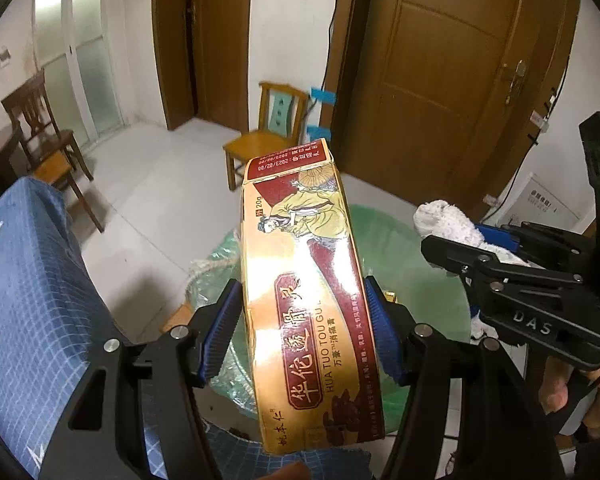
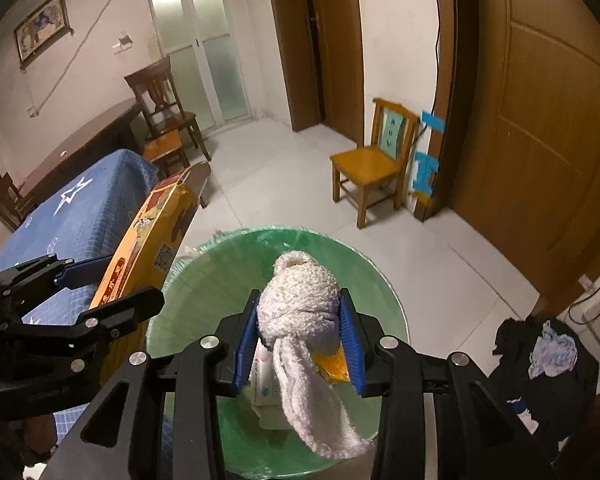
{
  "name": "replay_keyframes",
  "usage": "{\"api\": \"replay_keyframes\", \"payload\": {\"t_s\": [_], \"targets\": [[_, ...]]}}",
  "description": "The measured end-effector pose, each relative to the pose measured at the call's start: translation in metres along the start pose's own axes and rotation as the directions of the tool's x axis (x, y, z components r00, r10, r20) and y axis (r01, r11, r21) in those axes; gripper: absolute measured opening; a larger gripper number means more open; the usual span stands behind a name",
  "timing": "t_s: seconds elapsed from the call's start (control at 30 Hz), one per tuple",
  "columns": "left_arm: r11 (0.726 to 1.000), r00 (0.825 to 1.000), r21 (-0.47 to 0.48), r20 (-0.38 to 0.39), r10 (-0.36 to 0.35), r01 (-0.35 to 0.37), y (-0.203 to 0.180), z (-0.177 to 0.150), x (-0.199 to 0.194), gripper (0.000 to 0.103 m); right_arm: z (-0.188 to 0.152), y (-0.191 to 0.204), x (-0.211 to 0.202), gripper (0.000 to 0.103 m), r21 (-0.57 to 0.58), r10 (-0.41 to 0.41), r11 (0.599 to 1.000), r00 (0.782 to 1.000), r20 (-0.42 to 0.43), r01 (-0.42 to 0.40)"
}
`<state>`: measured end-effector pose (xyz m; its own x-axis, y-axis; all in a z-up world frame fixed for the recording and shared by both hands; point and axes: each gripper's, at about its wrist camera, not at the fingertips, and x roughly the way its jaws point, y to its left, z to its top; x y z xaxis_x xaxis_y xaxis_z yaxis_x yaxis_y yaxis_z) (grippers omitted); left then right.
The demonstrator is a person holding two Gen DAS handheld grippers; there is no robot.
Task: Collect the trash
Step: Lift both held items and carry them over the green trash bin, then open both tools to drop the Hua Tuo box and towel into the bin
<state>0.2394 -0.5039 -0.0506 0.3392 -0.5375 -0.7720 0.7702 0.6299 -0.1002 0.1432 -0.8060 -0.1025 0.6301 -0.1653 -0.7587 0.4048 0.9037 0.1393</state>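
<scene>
My left gripper (image 1: 304, 328) is shut on a long yellow and red ointment box (image 1: 304, 280), held above the left rim of a bin lined with a green bag (image 1: 416, 288). The box also shows in the right wrist view (image 2: 148, 248). My right gripper (image 2: 300, 340) is shut on a knotted white towel (image 2: 300, 304) directly over the green-lined bin (image 2: 220, 280). The towel also shows in the left wrist view (image 1: 448, 224), with the right gripper (image 1: 480, 256). Some trash lies in the bin: a white tube (image 2: 264, 376) and a yellow wrapper (image 2: 332, 364).
A table with a blue star-patterned cloth (image 2: 80, 216) stands left of the bin. A small yellow wooden chair (image 2: 376, 160) stands by the brown door (image 2: 540, 140). Dark chairs (image 2: 164, 108) stand at the back left. A black bag with clothes (image 2: 548, 364) lies at the right.
</scene>
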Motion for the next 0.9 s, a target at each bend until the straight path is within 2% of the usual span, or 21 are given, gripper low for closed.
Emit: {"api": "replay_keyframes", "payload": {"t_s": [0.2, 0.27, 0.9], "targets": [[1.000, 0.999, -0.001, -0.044, 0.005, -0.005, -0.004, -0.003, 0.021, 0.059, -0.009, -0.002, 0.018, 0.039, 0.010, 0.010, 1.000, 1.000, -0.028, -0.010], [1.000, 0.999, -0.002, -0.051, 0.004, -0.004, -0.004, -0.004, 0.024, 0.059, -0.017, 0.006, 0.012, 0.039, 0.010, 0.010, 1.000, 0.999, -0.030, -0.010], [1.000, 0.999, 0.010, -0.040, 0.022, -0.021, -0.009, -0.004, 0.021, 0.059, -0.020, 0.010, -0.001, 0.039, 0.017, 0.015, 1.000, 1.000, -0.013, -0.014]]}}
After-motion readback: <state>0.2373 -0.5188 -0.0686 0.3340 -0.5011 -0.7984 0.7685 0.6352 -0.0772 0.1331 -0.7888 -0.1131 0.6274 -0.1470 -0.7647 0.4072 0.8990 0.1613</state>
